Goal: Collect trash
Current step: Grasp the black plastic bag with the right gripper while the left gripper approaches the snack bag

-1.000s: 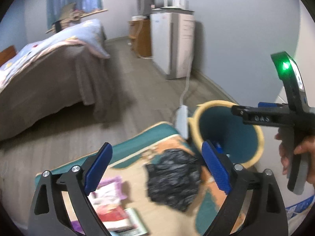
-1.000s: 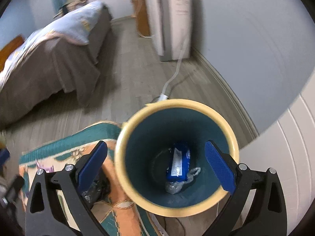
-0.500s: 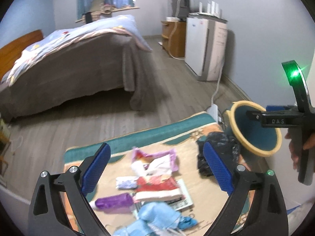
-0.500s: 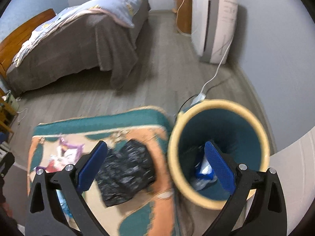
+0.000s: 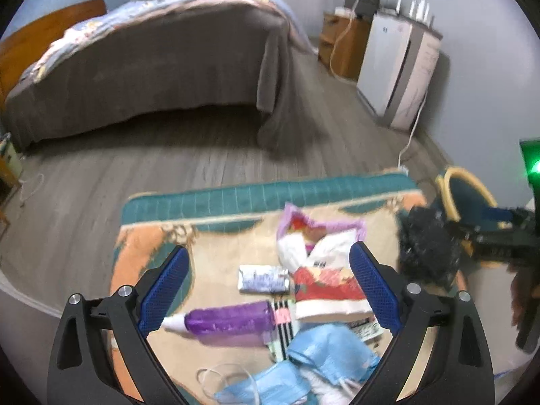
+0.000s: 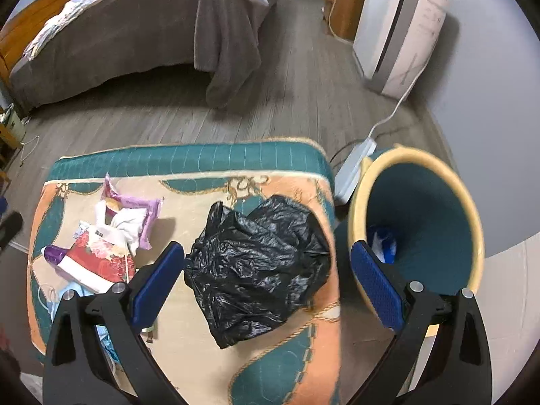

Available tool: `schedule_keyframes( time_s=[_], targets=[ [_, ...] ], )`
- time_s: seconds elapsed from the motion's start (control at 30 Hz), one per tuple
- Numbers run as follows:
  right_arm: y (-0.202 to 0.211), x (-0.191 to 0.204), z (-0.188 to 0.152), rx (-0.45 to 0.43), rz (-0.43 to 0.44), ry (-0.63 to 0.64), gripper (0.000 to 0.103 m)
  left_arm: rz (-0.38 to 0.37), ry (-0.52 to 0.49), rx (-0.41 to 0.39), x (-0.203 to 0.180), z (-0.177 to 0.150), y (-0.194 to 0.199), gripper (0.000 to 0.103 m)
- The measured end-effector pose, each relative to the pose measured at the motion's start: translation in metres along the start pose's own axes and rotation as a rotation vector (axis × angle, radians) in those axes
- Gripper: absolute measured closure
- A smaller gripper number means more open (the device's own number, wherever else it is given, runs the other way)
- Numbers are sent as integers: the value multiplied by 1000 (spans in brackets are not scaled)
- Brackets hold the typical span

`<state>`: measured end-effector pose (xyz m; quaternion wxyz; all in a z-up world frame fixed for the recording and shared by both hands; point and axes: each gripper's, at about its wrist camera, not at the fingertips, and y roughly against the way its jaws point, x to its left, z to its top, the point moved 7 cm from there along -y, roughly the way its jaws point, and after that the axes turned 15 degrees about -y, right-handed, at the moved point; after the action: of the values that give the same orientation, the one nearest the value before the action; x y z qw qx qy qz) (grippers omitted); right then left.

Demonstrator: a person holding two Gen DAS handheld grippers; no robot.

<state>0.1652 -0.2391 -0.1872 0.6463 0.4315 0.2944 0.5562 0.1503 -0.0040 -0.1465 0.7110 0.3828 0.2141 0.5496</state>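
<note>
Trash lies on a patterned cloth-covered table [image 5: 209, 202]: a purple tube [image 5: 229, 320], a red-and-white packet [image 5: 324, 287], a small silver wrapper [image 5: 263, 278], a pink-edged wrapper with white tissue [image 5: 320, 236], blue face masks [image 5: 324, 361]. A crumpled black plastic bag [image 6: 260, 266] lies at the table's right end. A teal bin with a yellow rim [image 6: 422, 222] stands right of the table and holds a blue wrapper [image 6: 383, 241]. My left gripper [image 5: 270, 290] is open above the trash pile. My right gripper [image 6: 266, 276] is open above the black bag and the bin's edge.
A bed with a brown cover [image 5: 152, 67] stands across the wood floor. A white appliance [image 6: 401, 30] and a wooden cabinet [image 5: 341, 47] line the right wall. A power strip with a white cord [image 6: 354, 165] lies on the floor beside the bin.
Both grippers have swung left, away from the bin. The left one now faces the trash pile; the right one has gone from over the bin to over the black bag. Both stayed open.
</note>
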Motion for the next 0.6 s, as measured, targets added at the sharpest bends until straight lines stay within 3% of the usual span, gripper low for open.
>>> schedule_keyframes(
  time_s=[0.13, 0.27, 0.4, 0.53, 0.6],
  targets=[
    [-15, -7, -1, 22, -31, -10, 6, -5, -49, 54, -8, -11, -19, 8],
    [-28, -12, -5, 63, -32, -20, 6, -68, -30, 91, -19, -15, -37, 8],
    [-34, -16, -7, 84, -10, -38, 6, -103, -84, 135, -36, -18, -53, 8],
    [-45, -14, -16, 141, 6, -35, 6, -137, -71, 197, -43, -28, -67, 10],
    [-49, -11, -19, 157, 12, -23, 6, -156, -69, 220, -46, -33, -71, 16]
  ],
)
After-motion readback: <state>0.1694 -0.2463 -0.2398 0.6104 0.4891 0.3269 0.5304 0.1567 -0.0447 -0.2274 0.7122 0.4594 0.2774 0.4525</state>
